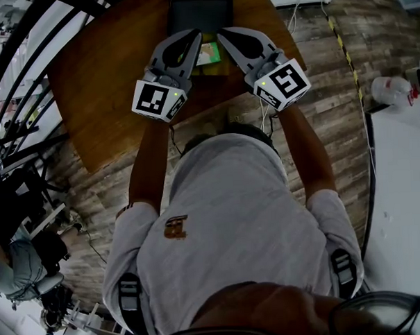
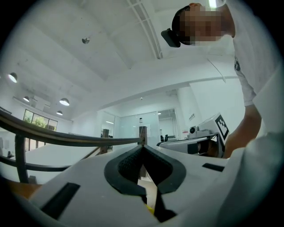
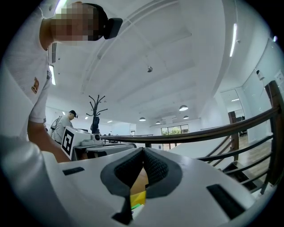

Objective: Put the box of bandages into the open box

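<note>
In the head view, the box of bandages (image 1: pixel 208 54), small, green and white, lies on the wooden table (image 1: pixel 108 63) at upper centre of the frame. It sits between the tips of the left gripper (image 1: pixel 194 38) and the right gripper (image 1: pixel 225 35). Just above it, at the top edge, sits a dark box (image 1: pixel 200 11), which I take to be the open one.

In the left gripper view, the left gripper (image 2: pixel 143 148) has its jaws pressed together at the tips with nothing pinched.

In the right gripper view, the right gripper (image 3: pixel 143 151) is likewise pressed together and empty. The yellow and green strip at bottom centre, seen through the gap under the tips, is probably the box of bandages (image 3: pixel 135 201).

The pickup looks like the step in hand. To do it well, spread one claw first. Lower it so the jaws straddle two opposite sides of the bandage box, then close squarely so it does not twist. Keeping the other claw clear leaves the way to the dark box free.
</note>
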{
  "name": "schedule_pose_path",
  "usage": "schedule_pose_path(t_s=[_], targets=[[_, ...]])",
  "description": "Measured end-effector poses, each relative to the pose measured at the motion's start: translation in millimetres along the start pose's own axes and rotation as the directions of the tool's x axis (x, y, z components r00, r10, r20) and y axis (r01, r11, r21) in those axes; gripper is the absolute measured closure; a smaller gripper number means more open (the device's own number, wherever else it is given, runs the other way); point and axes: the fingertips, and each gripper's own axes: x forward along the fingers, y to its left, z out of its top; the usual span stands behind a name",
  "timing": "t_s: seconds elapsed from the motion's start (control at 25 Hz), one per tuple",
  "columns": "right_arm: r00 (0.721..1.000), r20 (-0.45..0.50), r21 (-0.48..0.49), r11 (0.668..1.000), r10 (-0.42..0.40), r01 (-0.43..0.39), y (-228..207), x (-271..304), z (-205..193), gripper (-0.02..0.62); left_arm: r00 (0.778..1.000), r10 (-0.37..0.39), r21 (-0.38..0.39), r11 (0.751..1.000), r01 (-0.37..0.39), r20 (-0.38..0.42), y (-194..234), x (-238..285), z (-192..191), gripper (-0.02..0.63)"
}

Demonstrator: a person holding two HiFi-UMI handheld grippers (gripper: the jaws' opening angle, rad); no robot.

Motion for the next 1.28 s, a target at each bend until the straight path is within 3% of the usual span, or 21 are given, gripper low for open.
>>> schedule_pose_path(t_s=[1.28], targets=[[0.999, 0.028, -0.017, 0.999, -0.03, 0.03, 34.4, -13.2, 8.6, 0.564, 0.999, -0.01, 0.012, 1.0, 0.01, 0.052, -19.6, -31.6, 19.4, 0.587]])
